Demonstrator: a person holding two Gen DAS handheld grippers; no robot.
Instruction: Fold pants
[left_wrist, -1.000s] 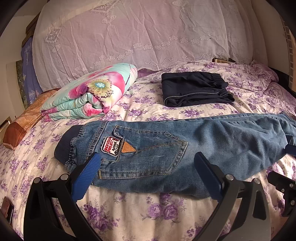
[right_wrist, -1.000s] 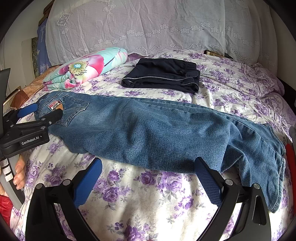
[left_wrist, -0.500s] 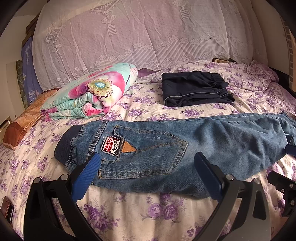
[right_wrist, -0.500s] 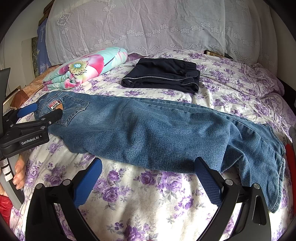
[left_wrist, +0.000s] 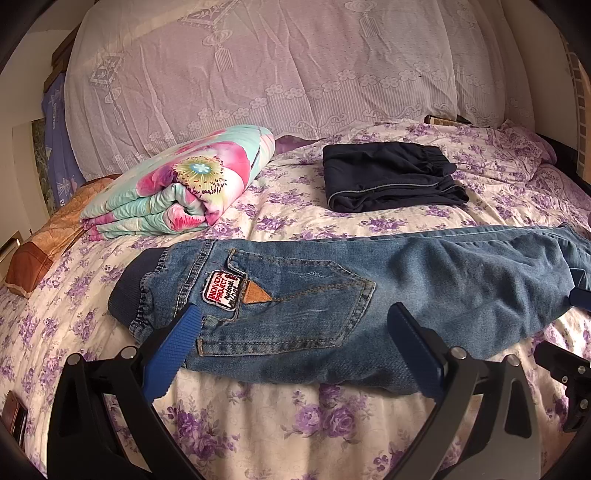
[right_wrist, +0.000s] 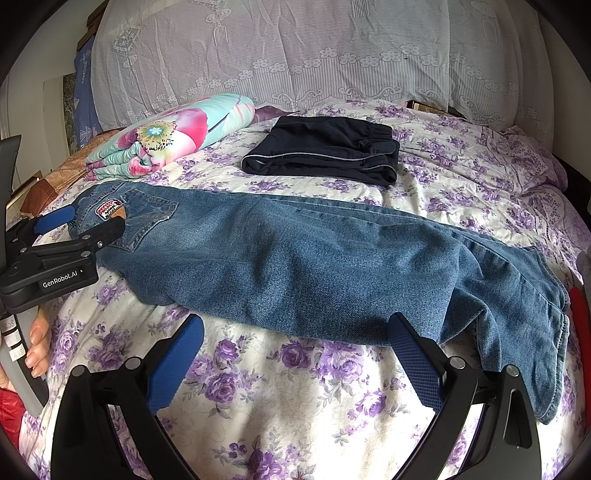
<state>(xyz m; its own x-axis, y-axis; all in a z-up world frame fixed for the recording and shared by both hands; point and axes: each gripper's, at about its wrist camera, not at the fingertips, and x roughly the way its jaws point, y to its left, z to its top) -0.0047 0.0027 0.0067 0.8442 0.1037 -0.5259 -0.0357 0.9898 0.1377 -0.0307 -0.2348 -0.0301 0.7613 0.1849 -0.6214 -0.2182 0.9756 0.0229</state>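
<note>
Nothing is seen to have moved since the earlier frames: the jeans (right_wrist: 295, 266) are laid out lengthwise across the flowered bedspread (right_wrist: 295, 398), one leg stacked on the other, with the waistband toward the rolled floral quilt (left_wrist: 184, 192) and the hems at the opposite end. A folded dark garment (right_wrist: 325, 151) is set beyond the jeans, well apart from them, toward the lace-covered headboard (right_wrist: 295, 55). The left gripper (left_wrist: 295, 343) is held just before the near edge of the jeans by the back pocket, spread wide with nothing between its blue pads; the right gripper (right_wrist: 295, 354) is held before the near edge at the lower legs, likewise spread and empty. No crosswise fold is judged to have been made yet. Trouble could be caused if only the top layer of denim is pinched, so that the lower leg is left behind and the stack is skewed. The soft bedspread could also be caught together with the cloth if the pads are pressed too deep.
</note>
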